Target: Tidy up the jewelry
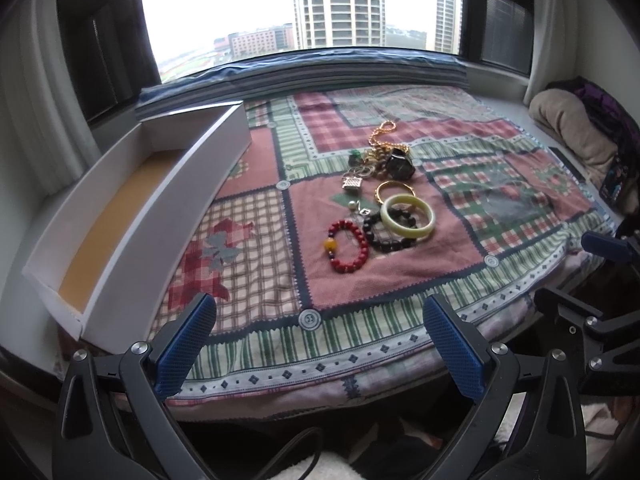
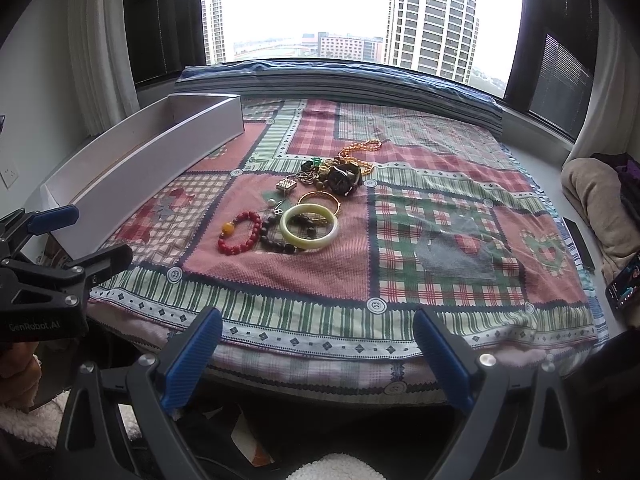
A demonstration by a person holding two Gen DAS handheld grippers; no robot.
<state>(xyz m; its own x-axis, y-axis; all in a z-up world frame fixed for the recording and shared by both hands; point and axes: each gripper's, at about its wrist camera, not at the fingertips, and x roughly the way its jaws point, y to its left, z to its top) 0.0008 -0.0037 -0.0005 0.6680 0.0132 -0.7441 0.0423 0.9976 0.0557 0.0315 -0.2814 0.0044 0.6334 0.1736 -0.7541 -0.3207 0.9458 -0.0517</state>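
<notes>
A pile of jewelry lies mid-blanket: a red bead bracelet (image 1: 347,245) (image 2: 239,232), a dark bead bracelet (image 1: 387,236) (image 2: 279,240), a pale green bangle (image 1: 407,215) (image 2: 309,225), a gold bangle (image 1: 394,191) (image 2: 320,200), a black watch (image 1: 401,163) (image 2: 343,178), an amber bead strand (image 1: 383,130) (image 2: 360,148) and small silver pieces (image 1: 353,183). A long white box (image 1: 132,216) (image 2: 140,160) stands open at the left. My left gripper (image 1: 320,344) is open and empty at the near edge. My right gripper (image 2: 316,356) is open and empty, also short of the pile.
A patchwork blanket (image 1: 460,272) covers the window seat. Folded beige cloth (image 1: 572,128) (image 2: 596,196) and a phone (image 2: 624,284) lie at the right. Curtains and a window with high-rise buildings stand behind.
</notes>
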